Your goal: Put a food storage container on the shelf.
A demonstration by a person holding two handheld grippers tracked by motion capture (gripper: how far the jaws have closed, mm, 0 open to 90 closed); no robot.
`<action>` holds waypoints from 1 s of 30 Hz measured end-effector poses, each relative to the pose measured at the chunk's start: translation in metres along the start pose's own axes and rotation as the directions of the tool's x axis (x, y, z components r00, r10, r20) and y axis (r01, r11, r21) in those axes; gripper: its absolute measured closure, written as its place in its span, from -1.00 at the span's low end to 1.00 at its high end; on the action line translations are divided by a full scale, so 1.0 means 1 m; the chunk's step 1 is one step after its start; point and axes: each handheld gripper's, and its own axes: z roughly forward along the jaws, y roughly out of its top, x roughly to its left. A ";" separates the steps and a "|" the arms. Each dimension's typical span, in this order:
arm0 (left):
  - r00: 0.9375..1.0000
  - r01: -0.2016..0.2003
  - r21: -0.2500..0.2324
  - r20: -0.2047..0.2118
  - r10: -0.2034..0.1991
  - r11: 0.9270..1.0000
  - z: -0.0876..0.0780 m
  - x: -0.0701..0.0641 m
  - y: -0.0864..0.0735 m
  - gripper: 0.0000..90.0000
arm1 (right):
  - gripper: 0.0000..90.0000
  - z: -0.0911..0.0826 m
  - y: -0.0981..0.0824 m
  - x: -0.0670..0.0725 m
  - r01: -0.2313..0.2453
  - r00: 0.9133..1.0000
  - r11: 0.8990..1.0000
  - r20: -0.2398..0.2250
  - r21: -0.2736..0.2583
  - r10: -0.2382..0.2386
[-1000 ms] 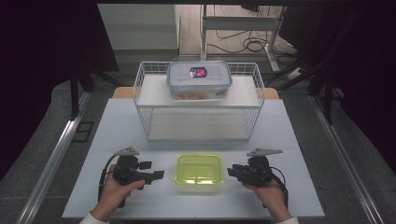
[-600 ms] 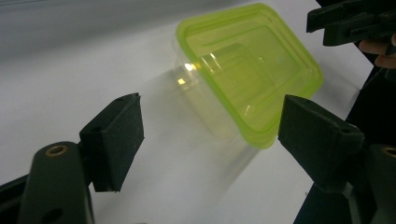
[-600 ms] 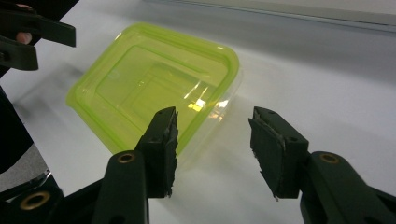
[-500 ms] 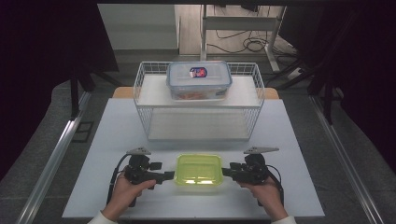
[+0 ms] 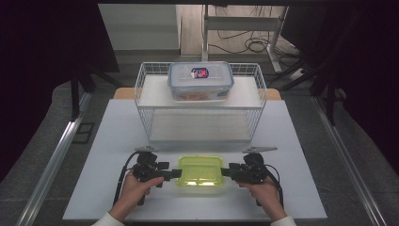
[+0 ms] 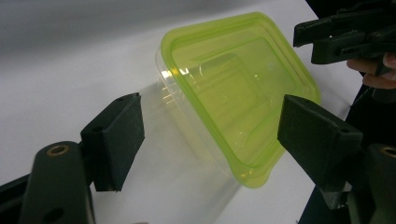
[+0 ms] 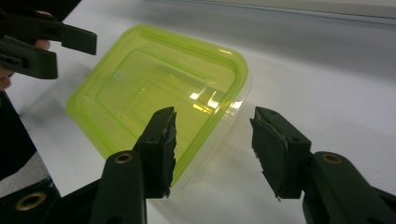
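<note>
A clear food container with a lime-green lid lies on the white table near its front edge. My left gripper sits at the container's left end, jaws open; in the left gripper view the green-lidded container lies between and beyond the two pads. My right gripper is at the container's right end, open too, with the lid's near corner between its pads. A second clear container with a blue-rimmed lid rests on top of the white wire basket behind.
The wire basket stands upside-down-like as a shelf in the table's middle back. The white table top has free room left and right of the basket. A metal rail runs along the left floor side, and cables lie on the floor behind.
Both grippers have moved inward toward the green-lidded container, from well apart at its sides to right at its two ends. The container has not moved.
</note>
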 end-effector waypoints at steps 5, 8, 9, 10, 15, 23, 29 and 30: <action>1.000 0.014 0.002 0.004 -0.014 1.000 0.005 -0.001 0.001 -0.49 | 0.10 0.003 0.001 0.000 -0.004 1.000 1.000 -0.006 -0.001 0.004; 1.000 0.020 0.015 0.005 -0.020 1.000 0.008 -0.001 0.001 -0.49 | 0.10 0.004 0.002 0.000 -0.006 1.000 1.000 -0.006 -0.003 0.006; 1.000 0.023 0.014 0.006 -0.023 1.000 0.009 -0.001 0.000 -0.49 | 0.10 0.004 0.002 0.000 -0.006 1.000 1.000 -0.005 -0.003 0.006; 1.000 0.024 0.016 0.009 -0.024 1.000 0.010 -0.001 0.000 -0.48 | 0.10 0.004 0.002 0.000 -0.006 1.000 1.000 -0.004 -0.002 0.006; 0.999 0.045 0.033 0.004 -0.046 0.998 0.017 0.004 0.000 -0.43 | 0.08 0.004 0.001 -0.002 -0.022 1.000 1.000 0.006 0.007 0.022; 0.997 0.063 0.045 0.047 -0.065 0.997 0.024 0.007 0.001 -0.14 | 0.08 0.016 0.002 -0.004 -0.051 0.998 0.998 -0.020 0.031 0.052; 0.998 0.046 0.056 0.045 -0.048 0.997 0.022 0.006 -0.001 0.13 | 0.21 0.023 0.001 -0.003 -0.076 0.994 0.995 -0.069 0.069 0.080; 0.998 0.042 0.057 0.043 -0.044 0.998 0.022 0.005 -0.001 0.17 | 0.30 0.022 0.001 -0.003 -0.078 0.994 0.995 -0.066 0.069 0.083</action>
